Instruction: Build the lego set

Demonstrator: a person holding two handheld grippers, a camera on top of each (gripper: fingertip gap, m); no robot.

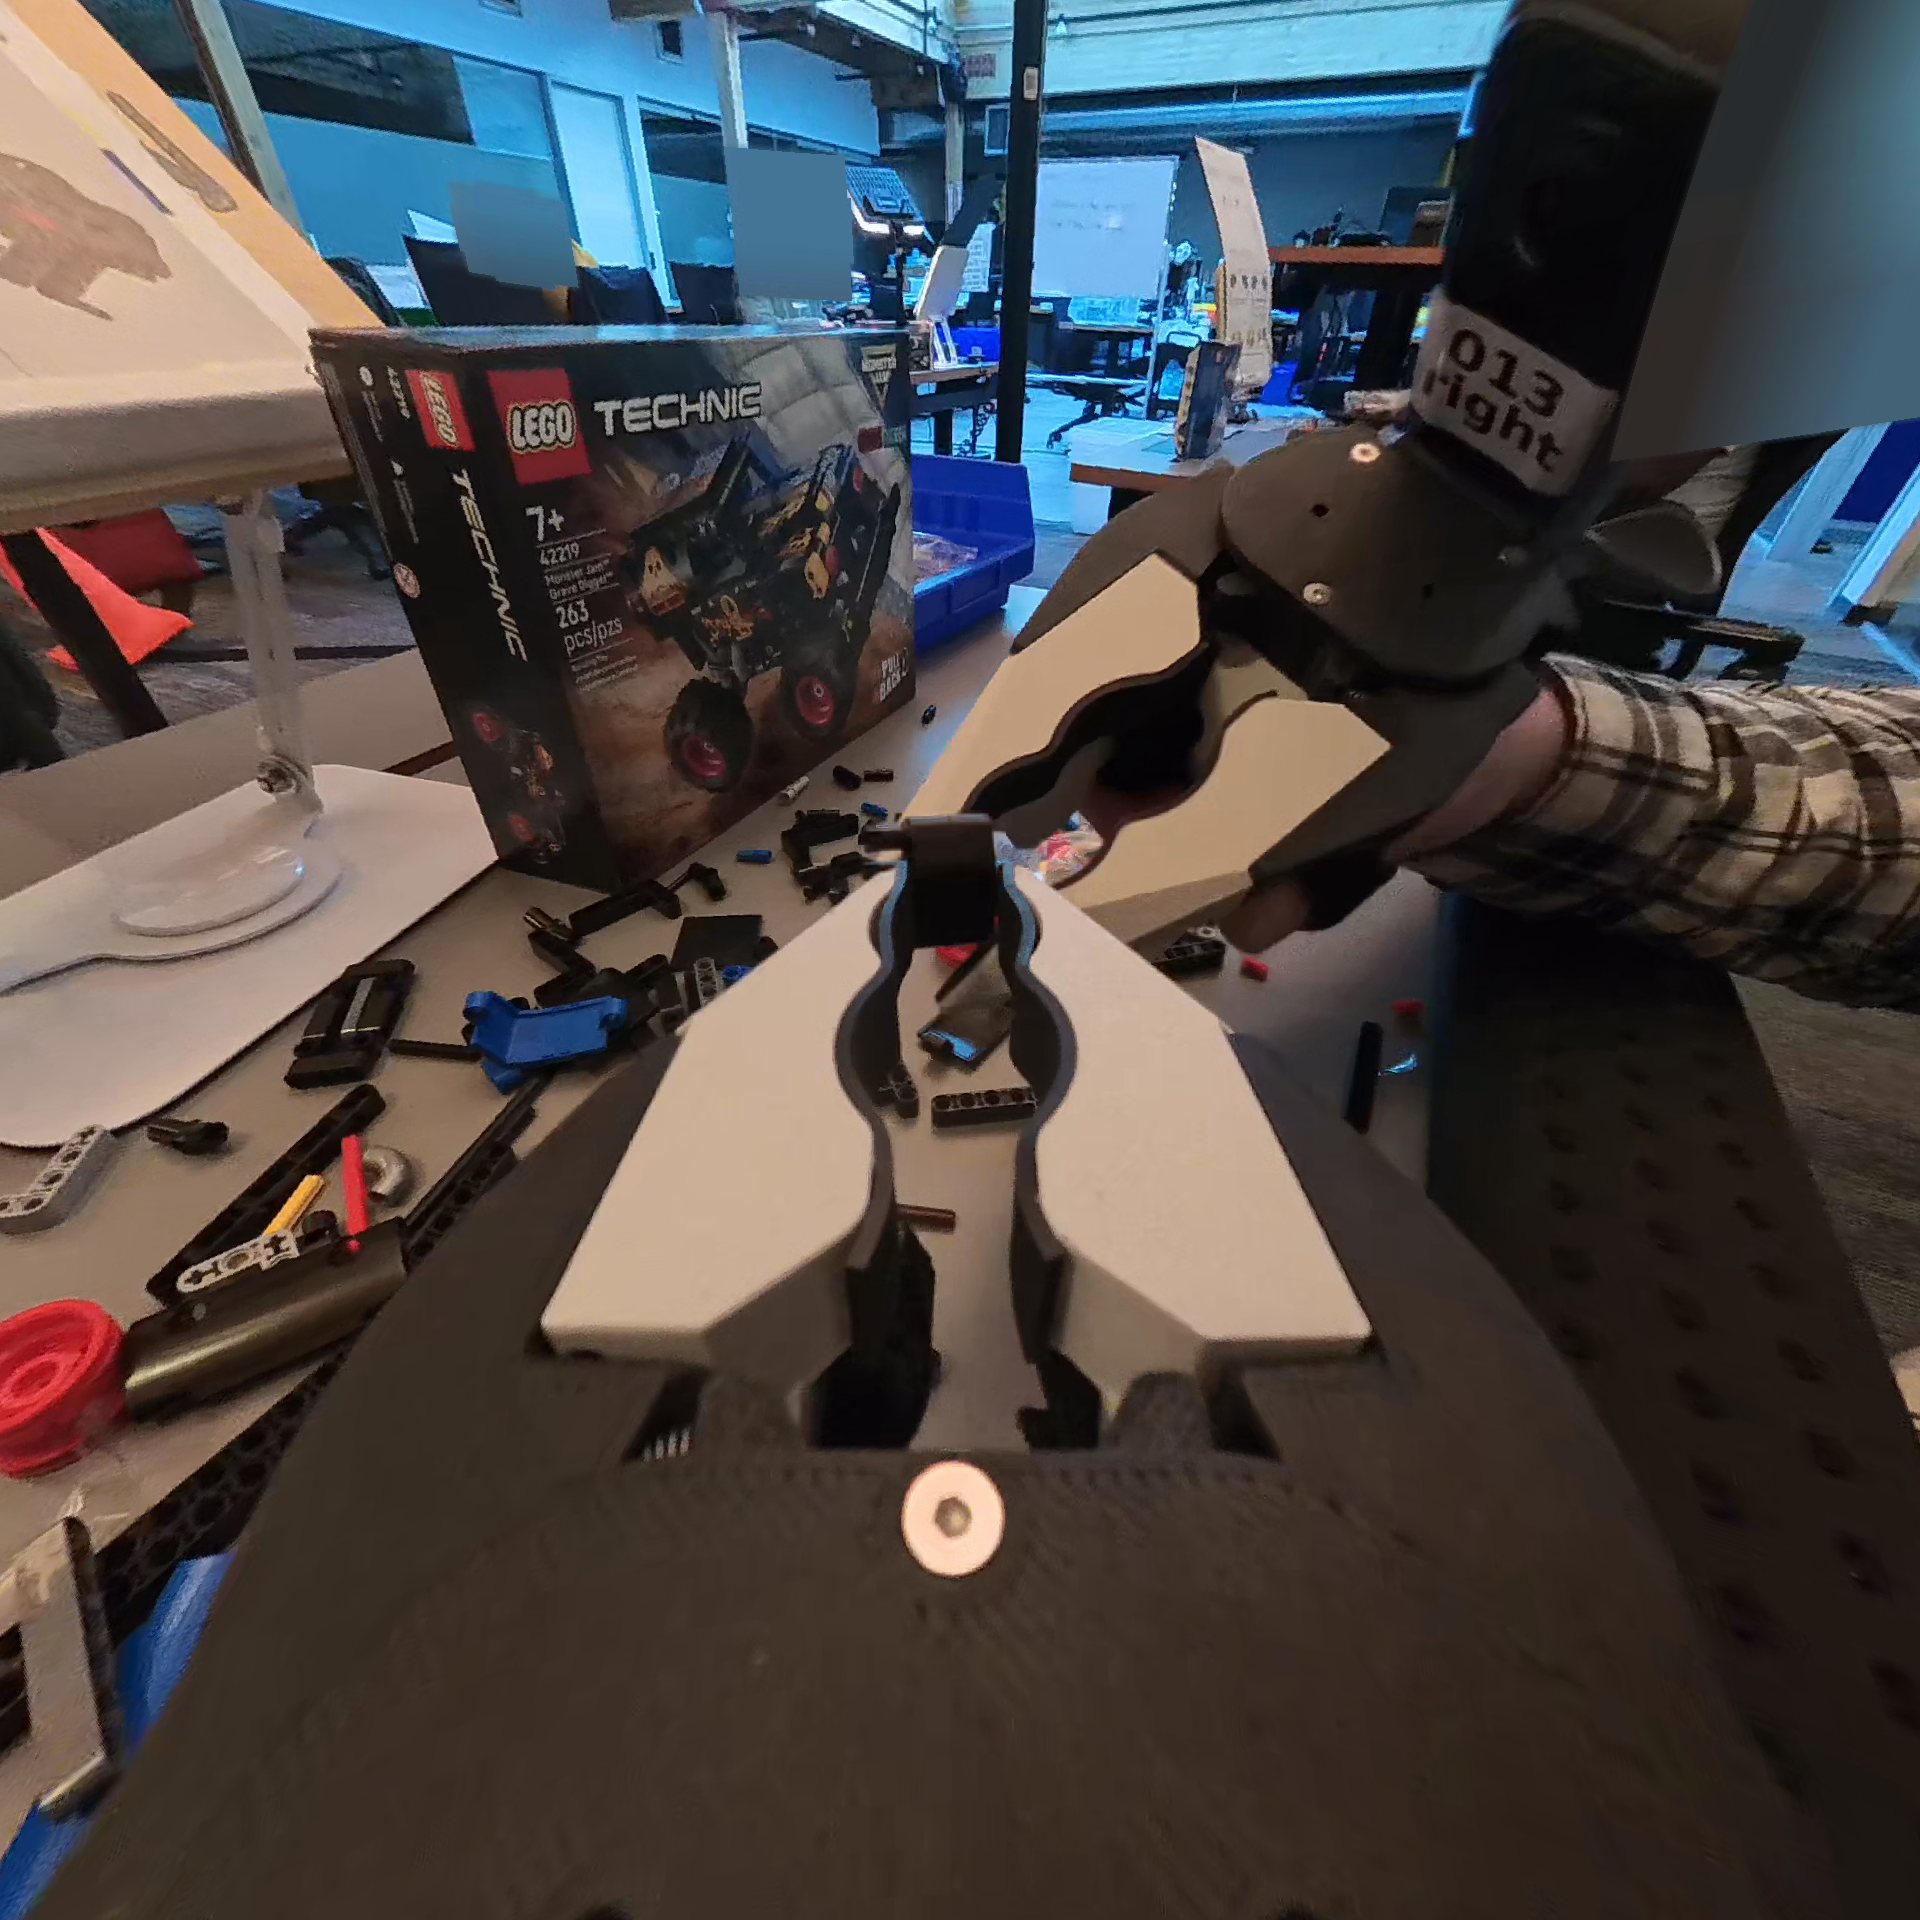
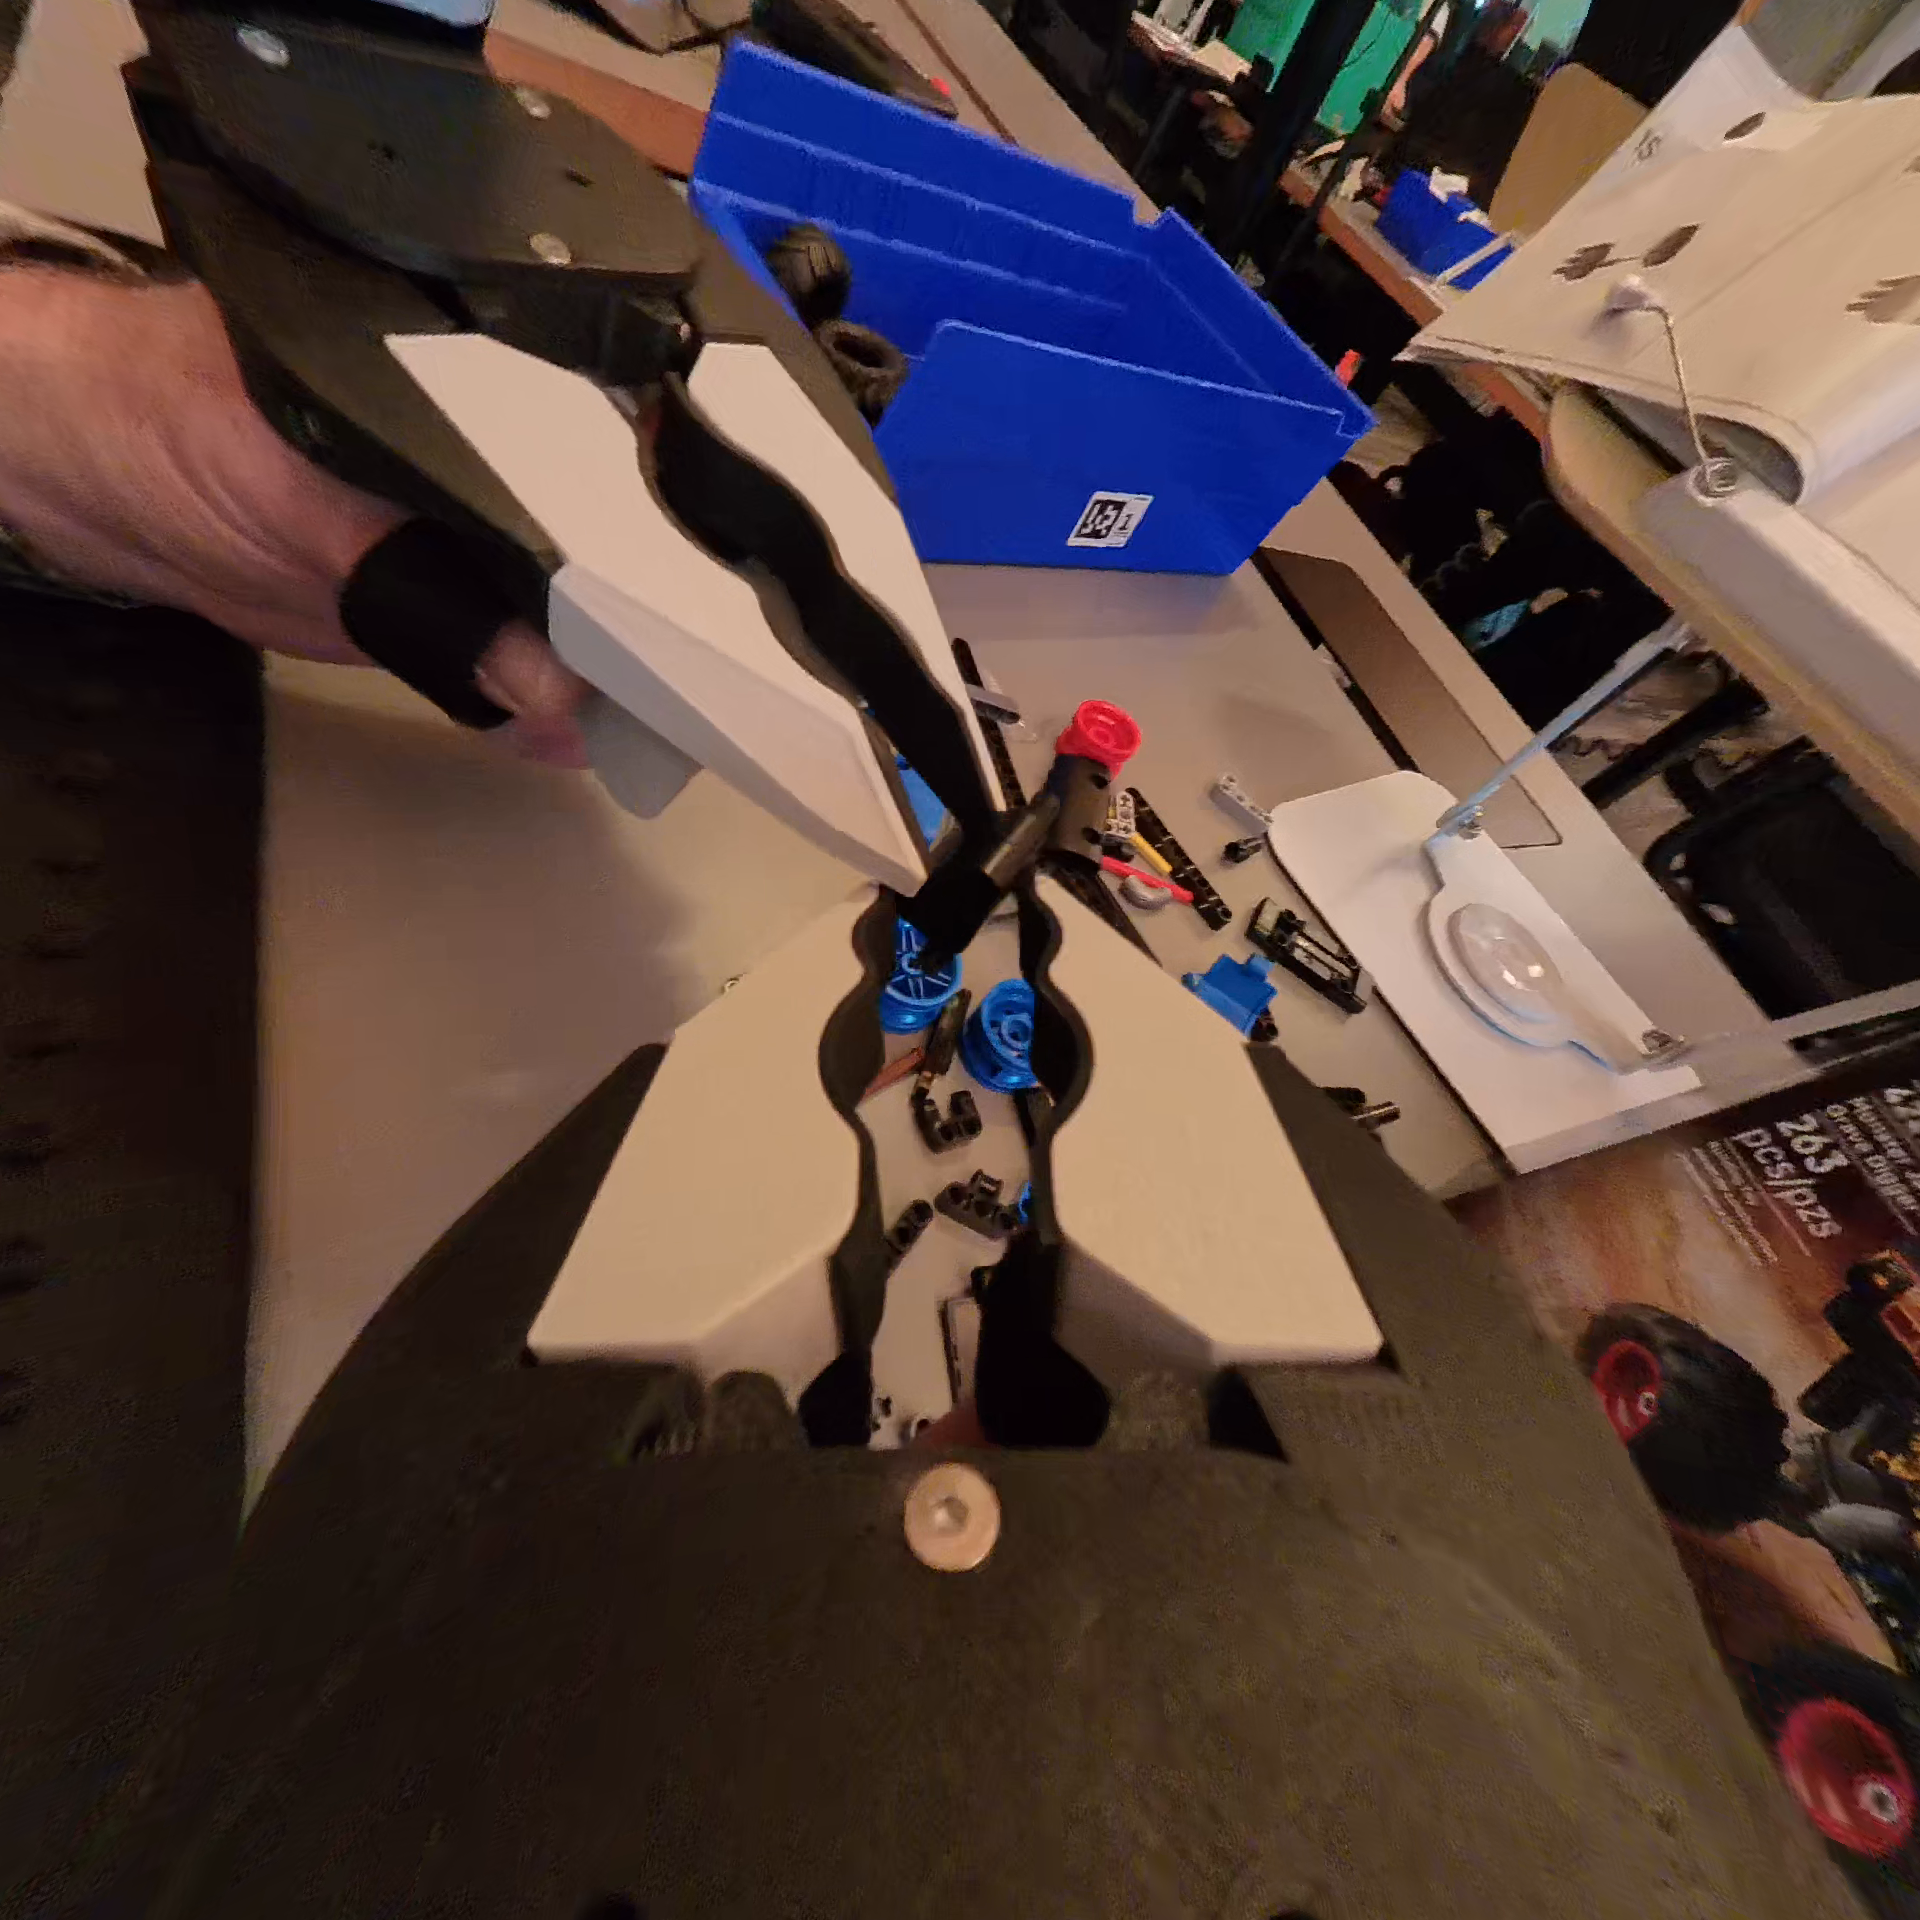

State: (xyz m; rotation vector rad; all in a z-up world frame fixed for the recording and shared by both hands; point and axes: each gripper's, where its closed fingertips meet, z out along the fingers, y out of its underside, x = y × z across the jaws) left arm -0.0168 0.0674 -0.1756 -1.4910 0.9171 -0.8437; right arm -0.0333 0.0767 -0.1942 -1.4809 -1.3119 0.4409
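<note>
While loose parts crowd the counter [image 1: 436, 727] between set box [image 1: 665, 582] and blue bin [image 2: 1039, 343], bare room lies near its edge. Left gripper [image 1: 948, 868] jaws pinch a black piece [image 1: 948, 883]; right gripper [image 2: 956, 925] jaws gape slightly, empty, tips just beside it.

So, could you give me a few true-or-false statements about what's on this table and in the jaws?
1. The left gripper pinches a black piece in its jaws. True.
2. Every wheel hub on the table is red. False: two blue hubs lie there as well as a red hub.
3. The set box stands upright on the table. True.
4. The blue bin has a lid on. False: it is open, with black tyres inside.
</note>
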